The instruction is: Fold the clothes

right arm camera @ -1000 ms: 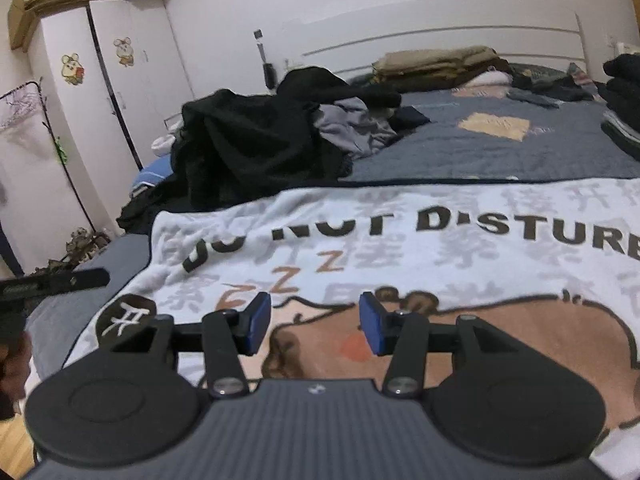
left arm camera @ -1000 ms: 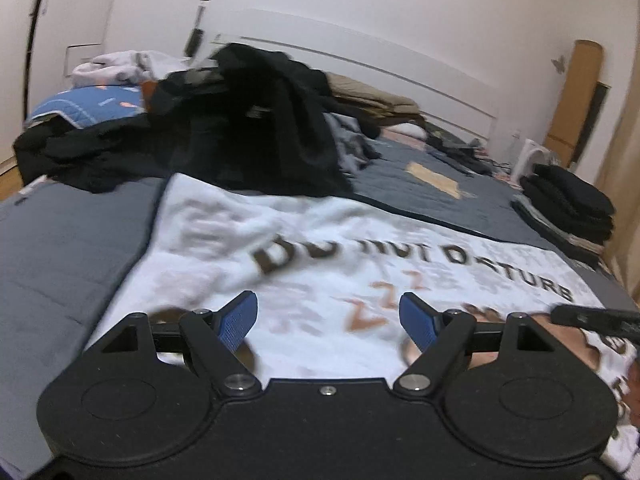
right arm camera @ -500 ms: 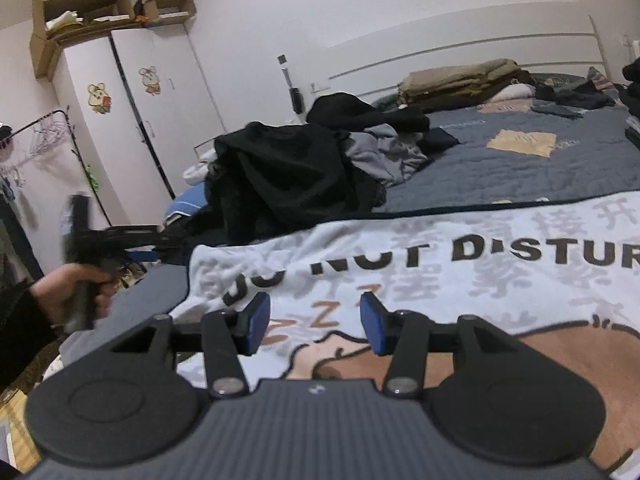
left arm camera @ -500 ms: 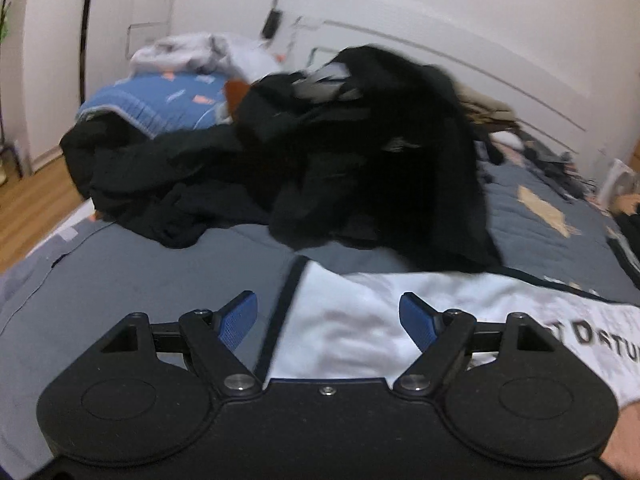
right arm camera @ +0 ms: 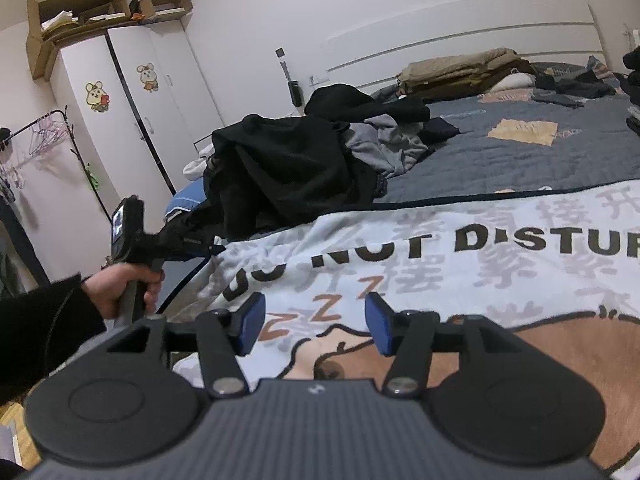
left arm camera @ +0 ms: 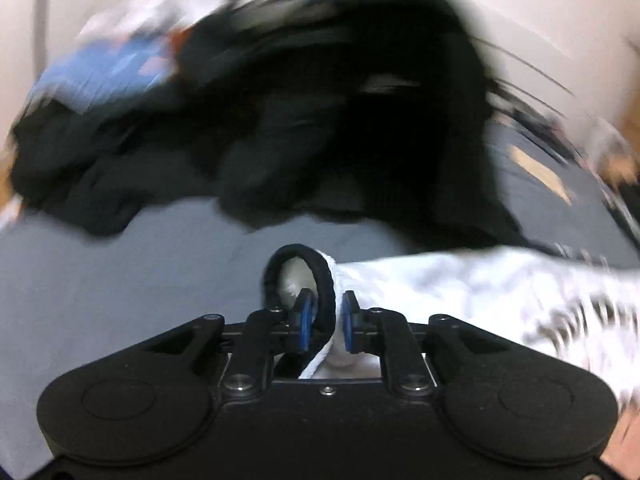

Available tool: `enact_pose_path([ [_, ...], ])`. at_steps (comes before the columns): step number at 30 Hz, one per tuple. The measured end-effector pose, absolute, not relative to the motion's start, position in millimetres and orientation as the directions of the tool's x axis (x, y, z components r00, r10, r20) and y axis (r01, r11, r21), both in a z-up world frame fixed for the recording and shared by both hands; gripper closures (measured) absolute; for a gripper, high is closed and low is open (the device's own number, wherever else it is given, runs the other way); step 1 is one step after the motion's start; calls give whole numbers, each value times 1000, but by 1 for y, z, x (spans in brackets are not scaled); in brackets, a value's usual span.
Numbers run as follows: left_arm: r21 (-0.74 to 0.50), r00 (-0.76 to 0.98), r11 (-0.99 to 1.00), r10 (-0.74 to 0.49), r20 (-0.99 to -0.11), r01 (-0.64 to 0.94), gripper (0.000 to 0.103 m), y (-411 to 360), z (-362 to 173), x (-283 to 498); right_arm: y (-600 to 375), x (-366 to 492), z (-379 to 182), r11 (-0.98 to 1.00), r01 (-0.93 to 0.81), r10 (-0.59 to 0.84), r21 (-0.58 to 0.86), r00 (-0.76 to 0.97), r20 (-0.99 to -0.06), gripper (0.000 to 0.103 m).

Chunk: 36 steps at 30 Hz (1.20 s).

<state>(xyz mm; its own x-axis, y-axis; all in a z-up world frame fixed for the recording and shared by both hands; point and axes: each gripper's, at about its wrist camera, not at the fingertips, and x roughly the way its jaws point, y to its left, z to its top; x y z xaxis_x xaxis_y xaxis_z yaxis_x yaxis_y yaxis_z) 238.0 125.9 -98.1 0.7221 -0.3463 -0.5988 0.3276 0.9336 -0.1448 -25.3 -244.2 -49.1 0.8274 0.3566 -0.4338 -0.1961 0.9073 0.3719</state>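
Between my left tool (left arm camera: 325, 320) tips, closing, sits the blanket (left arm camera: 460, 280) corner; I clamp deep. Right tool (right arm camera: 314, 322) is opening, empty, above it.

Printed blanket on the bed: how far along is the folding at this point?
Early. The blanket lies spread flat on the bed, no fold visible. The left gripper is closing on its black-trimmed corner, cloth between the pads. The right gripper, opening, holds nothing. A pile of dark clothes waits behind; the folds are left.
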Motion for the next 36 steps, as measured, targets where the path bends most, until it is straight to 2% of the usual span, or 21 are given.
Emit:
enact_pose_path([
  [2, -97, 696, 886, -420, -582, 454, 88, 109, -96, 211, -245, -26, -49, 906, -197, 359, 374, 826, -435, 49],
  [5, -1, 620, 797, -471, -628, 604, 88, 83, -102, 168, -245, -28, -49, 905, -201, 364, 375, 823, -436, 48],
  [7, 34, 568, 755, -462, -681, 655, 85, 72, -111, 149, -244, -28, -48, 902, -205, 369, 379, 821, -435, 48],
  [9, 56, 543, 739, -439, -716, 671, 63, 68, -117, 137, -243, -29, -47, 902, -208, 371, 378, 820, -435, 48],
  [10, 50, 546, 742, -444, -711, 668, 58, 71, -116, 131, -243, -29, -47, 902, -209, 371, 377, 820, -435, 48],
  [12, -11, 567, 777, -468, -678, 629, 39, 83, -108, 128, -243, -29, -46, 902, -209, 372, 378, 821, -433, 48],
  [13, -57, 578, 797, -483, -658, 601, 36, 92, -103, 127, -243, -29, -46, 901, -209, 373, 379, 821, -432, 48],
  [16, -182, 625, 842, -505, -595, 508, 36, 116, -84, 144, -246, -29, -44, 900, -204, 370, 384, 825, -427, 48],
  [19, -236, 704, 892, -451, -550, 387, 36, 140, -77, 167, -246, -29, -44, 900, -199, 366, 387, 828, -426, 48],
  [22, -323, 721, 909, -408, -560, 264, 40, 155, -83, 197, -246, -29, -44, 901, -198, 364, 386, 828, -426, 48],
  [24, -369, 714, 908, -393, -580, 200, 49, 158, -93, 213, -246, -28, -45, 901, -200, 366, 385, 827, -427, 48],
  [25, -386, 707, 905, -391, -589, 180, 49, 159, -98, 219, -246, -28, -45, 902, -200, 366, 383, 826, -429, 48],
  [32, -376, 601, 908, -408, -687, 187, 47, 131, -130, 237, -246, -25, -49, 903, -194, 362, 383, 822, -439, 47],
  [34, -367, 612, 906, -414, -674, 209, 47, 123, -131, 235, -245, -25, -49, 904, -193, 362, 382, 821, -441, 47],
  [36, -352, 625, 904, -423, -656, 242, 52, 115, -130, 232, -245, -24, -50, 904, -192, 361, 382, 821, -443, 47],
])
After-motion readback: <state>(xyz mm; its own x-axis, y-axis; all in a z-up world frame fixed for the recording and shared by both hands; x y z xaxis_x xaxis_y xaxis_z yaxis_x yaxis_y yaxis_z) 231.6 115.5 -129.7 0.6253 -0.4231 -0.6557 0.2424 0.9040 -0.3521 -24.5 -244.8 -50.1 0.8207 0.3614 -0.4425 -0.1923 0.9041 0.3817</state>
